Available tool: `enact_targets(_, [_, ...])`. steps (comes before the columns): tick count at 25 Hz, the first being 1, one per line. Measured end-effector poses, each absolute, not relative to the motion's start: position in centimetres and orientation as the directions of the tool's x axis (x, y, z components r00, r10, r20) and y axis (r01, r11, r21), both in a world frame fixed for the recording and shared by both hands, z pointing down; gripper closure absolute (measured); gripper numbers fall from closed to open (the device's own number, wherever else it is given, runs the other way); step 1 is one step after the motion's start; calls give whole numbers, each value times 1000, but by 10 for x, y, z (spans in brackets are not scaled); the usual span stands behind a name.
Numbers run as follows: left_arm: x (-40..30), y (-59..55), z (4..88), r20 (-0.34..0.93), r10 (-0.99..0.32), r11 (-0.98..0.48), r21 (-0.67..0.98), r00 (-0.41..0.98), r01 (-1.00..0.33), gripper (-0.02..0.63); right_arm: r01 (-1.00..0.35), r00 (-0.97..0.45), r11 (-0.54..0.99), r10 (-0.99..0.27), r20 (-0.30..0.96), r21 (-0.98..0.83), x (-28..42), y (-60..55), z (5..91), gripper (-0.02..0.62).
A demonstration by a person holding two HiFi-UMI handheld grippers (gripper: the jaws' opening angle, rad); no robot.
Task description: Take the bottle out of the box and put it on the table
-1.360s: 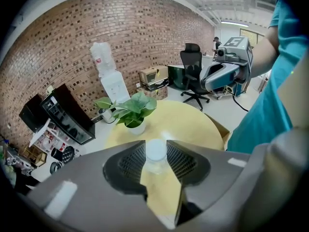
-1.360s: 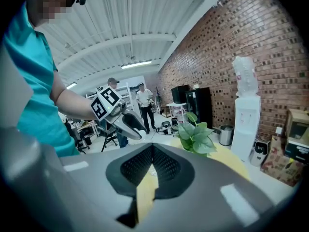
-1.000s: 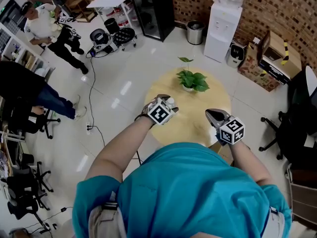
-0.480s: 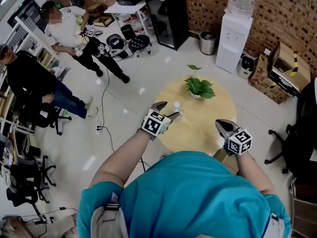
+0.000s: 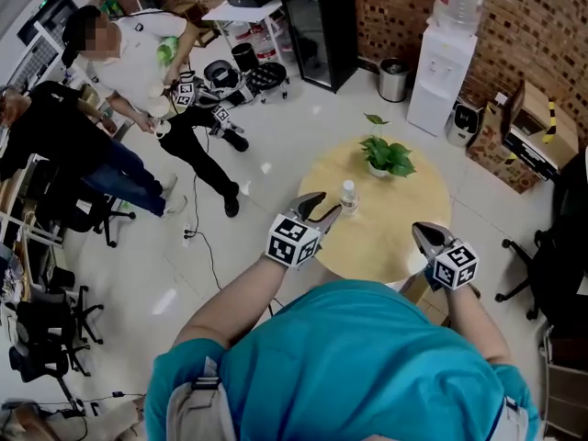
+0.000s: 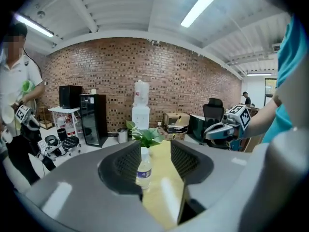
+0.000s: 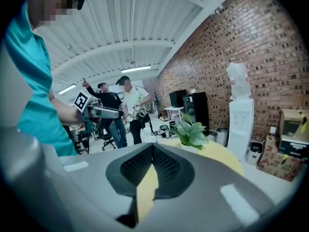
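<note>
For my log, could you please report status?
Left hand-held gripper open, just been closing, nothing between. Right hand-held gripper shut. Bottle upright on table.

Your bottle point(image 5: 347, 197) is clear, glossy plastic. The round table point(image 5: 395, 242) under it looks like pale wood, smooth and matt. The floor point(image 5: 276, 145) to its left is glossy white tile that catches the ceiling lights. The far wall point(image 5: 524, 16) is rough, unpainted brick. Your shirt point(image 5: 358, 366) is matt teal cloth.
</note>
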State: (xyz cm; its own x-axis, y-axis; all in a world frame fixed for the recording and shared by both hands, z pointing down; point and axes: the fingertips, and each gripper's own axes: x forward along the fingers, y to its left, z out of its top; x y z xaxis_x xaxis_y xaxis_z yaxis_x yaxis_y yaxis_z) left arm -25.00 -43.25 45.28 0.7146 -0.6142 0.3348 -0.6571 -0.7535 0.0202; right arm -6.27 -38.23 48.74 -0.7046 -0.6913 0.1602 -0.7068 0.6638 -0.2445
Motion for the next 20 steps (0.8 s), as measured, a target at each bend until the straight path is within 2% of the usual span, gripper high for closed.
enact_targets(15, [-300,-398,406,232,-494,-855,44,838,-517,582,-771,-634,600,-753,173,-214,-151,-352,438,594])
enact_targets(20, [-292,-390,408,229,-458,-876,44,859,-479,606,-781,-622,589,-762,177,-207,-152,-343,439,594])
